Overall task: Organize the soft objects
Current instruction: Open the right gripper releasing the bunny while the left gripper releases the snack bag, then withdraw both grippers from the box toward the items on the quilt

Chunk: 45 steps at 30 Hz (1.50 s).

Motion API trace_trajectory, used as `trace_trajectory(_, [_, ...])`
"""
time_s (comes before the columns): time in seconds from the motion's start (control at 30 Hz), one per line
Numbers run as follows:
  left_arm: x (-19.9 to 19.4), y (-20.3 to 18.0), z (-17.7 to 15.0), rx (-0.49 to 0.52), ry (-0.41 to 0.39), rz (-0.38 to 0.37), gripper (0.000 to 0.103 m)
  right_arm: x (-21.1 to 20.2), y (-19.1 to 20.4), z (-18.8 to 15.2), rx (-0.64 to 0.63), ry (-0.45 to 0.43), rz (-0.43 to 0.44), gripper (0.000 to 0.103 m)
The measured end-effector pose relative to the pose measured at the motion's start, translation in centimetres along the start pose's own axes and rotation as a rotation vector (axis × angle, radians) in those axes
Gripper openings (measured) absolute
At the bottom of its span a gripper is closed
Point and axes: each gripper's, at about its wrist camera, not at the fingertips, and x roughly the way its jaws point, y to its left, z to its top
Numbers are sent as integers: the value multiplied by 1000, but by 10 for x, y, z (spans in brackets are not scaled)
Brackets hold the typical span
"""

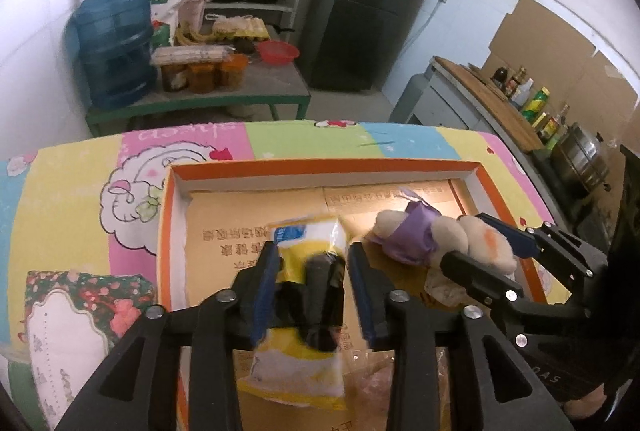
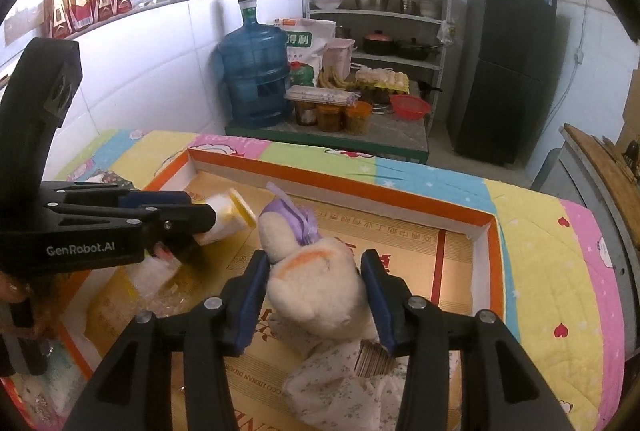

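Partly hidden behind the left claw (image 1: 310,271): a crinkly yellow-and-white plastic packet (image 1: 298,363), blurred, print unreadable, between parted jaws, contact unclear. Clenched in the right claw (image 2: 316,291): a cream plush toy (image 2: 316,279) with a purple bow, fuzzy and rounded, low over the shallow orange-rimmed cardboard box (image 2: 340,177). Beneath it, floral cloth (image 2: 340,387), cut off. Readable on the left claw's side: "GenRobot.AI".

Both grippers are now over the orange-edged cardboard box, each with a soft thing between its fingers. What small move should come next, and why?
Probably lift the left gripper clear. Its jaws stand apart from the yellow and white packet, which already lies on the floor of the cardboard box, so it looks released. The right gripper has the plush rabbit between its jaws, low in the box, and may open next.
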Motion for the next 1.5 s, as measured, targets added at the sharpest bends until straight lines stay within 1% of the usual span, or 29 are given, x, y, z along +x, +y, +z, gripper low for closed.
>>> trace_trajectory(0.03, [-3,0,0,3,-14,2,54,-1,0,0,0,-1,-2,48])
trace_trajectory(0.07, [-5,-1,0,4,-25,1,60,-1,0,0,-1,-3,-4,49])
trace_trajectory(0.13, [-10,-1,0,6,-48,3,64,-3,1,-1,0,-3,-4,50])
trace_trajectory(0.3, [-23,-2,-1,10,-77,-1,65,-8,0,-3,18,-11,-10,62])
trace_trajectory(0.37, [-30,-3,-3,18,-90,-2,65,-12,-1,-4,28,-16,-6,69])
trace_trajectory(0.43, [-38,-5,-5,29,-107,0,65,-16,-2,-5,36,-22,-2,72])
trace_trajectory(0.6, [-57,-8,-9,53,-143,-6,65,-29,-3,-8,66,-47,-5,72])
trace_trajectory(0.77, [-84,-11,-16,65,-190,-29,65,-51,-1,-12,98,-100,-9,72])
trace_trajectory(0.87, [-103,-13,-21,75,-218,-43,65,-65,3,-14,108,-125,-10,72])
trace_trajectory(0.97, [-118,-14,-25,88,-243,-43,65,-78,9,-16,112,-144,-16,72])
trace_trajectory(1.07, [-134,-14,-30,101,-269,-32,65,-89,14,-19,115,-163,-23,72])
trace_trajectory(1.23, [-162,-15,-45,140,-324,16,65,-107,28,-22,109,-183,-23,72])
trace_trajectory(1.5, [-201,0,-73,141,-377,43,65,-127,63,-30,72,-203,-19,72])
